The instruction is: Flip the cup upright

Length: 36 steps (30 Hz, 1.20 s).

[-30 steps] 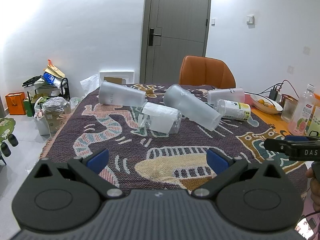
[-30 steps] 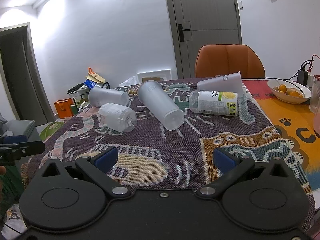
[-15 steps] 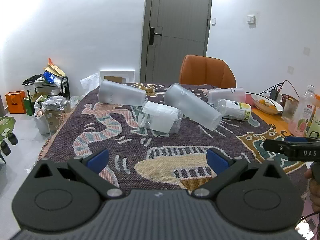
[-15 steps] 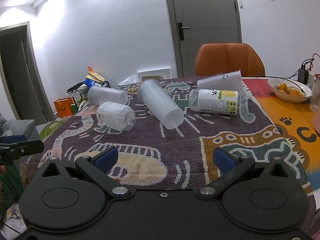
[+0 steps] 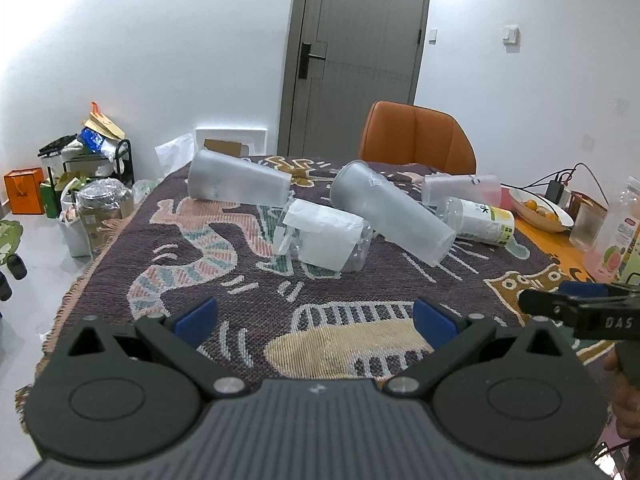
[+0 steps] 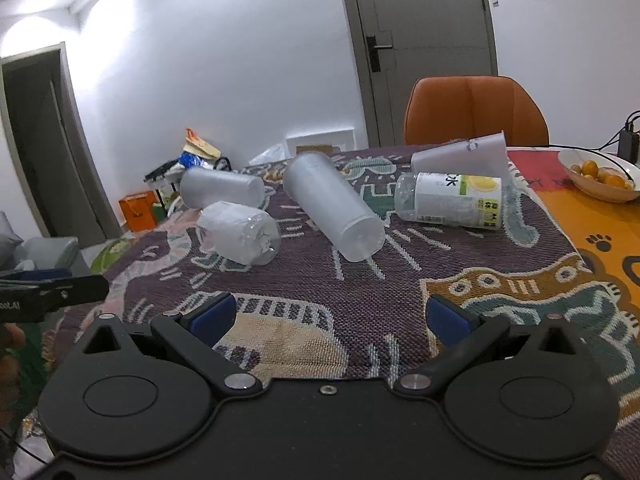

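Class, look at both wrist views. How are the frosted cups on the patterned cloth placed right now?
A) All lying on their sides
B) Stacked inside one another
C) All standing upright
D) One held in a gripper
A: the long frosted cup, the far-left cup and the far-right cup all lie on their sides on the cloth; both grippers are open and empty.

Left wrist view: camera sits low behind its own fingers [image 5: 196, 316], facing forward across the patterned cloth [image 5: 240, 280] on the bench toward the grey door [image 5: 352, 56]. Right wrist view: same low seat behind its fingers [image 6: 212, 314], facing the same way from further right. Each view catches the other tool at its edge. Both share the lying cups, the tall cup [image 5: 392, 214] [image 6: 334, 212] ahead of the fingers, well apart, and the orange chair [image 5: 416, 136] [image 6: 476, 110] beyond
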Tool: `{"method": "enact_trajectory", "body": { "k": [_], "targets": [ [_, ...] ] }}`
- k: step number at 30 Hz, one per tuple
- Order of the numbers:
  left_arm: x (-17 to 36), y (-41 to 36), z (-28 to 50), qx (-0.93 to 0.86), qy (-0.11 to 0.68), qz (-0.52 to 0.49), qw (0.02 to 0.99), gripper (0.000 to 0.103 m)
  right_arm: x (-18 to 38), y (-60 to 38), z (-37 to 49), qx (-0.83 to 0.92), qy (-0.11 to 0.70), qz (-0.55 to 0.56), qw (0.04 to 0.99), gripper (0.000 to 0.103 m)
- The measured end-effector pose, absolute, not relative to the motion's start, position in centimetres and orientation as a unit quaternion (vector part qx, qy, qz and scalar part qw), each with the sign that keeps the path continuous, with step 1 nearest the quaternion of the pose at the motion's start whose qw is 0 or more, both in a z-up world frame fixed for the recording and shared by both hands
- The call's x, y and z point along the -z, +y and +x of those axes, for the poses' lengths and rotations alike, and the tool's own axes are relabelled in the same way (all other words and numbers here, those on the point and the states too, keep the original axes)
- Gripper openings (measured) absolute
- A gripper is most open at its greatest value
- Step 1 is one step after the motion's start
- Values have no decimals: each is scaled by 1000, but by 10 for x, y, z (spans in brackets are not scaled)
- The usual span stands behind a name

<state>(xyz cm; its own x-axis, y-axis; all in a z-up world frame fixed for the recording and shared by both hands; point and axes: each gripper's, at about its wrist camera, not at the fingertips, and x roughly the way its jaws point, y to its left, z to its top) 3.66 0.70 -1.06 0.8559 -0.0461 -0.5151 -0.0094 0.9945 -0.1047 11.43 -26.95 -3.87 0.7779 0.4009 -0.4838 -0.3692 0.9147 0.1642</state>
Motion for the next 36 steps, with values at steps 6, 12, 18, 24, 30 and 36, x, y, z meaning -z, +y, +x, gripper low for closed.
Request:
{"method": "enact_trajectory", "body": {
  "k": [6,12,18,24,30,36],
  "targets": [
    [22,16,60,9,281,-69,957,102,42,-258,136,-216,271,21,938,103],
    [28,29,80,-11,288,-91,953,101,36,-247,157,-231,263,15,937,103],
    [31,47,98,-29,288,-120,950,101,29,-228,181,-260,260,-3,930,102],
    [26,67,113,-51,276,-151,948,97,21,-199,207,-293,258,-31,920,91],
    [24,90,127,-79,269,-185,942,92,9,-168,236,-321,258,-67,909,84],
    [24,115,139,-115,259,-230,931,89,3,-136,263,-348,263,-106,894,76]
  ]
}}
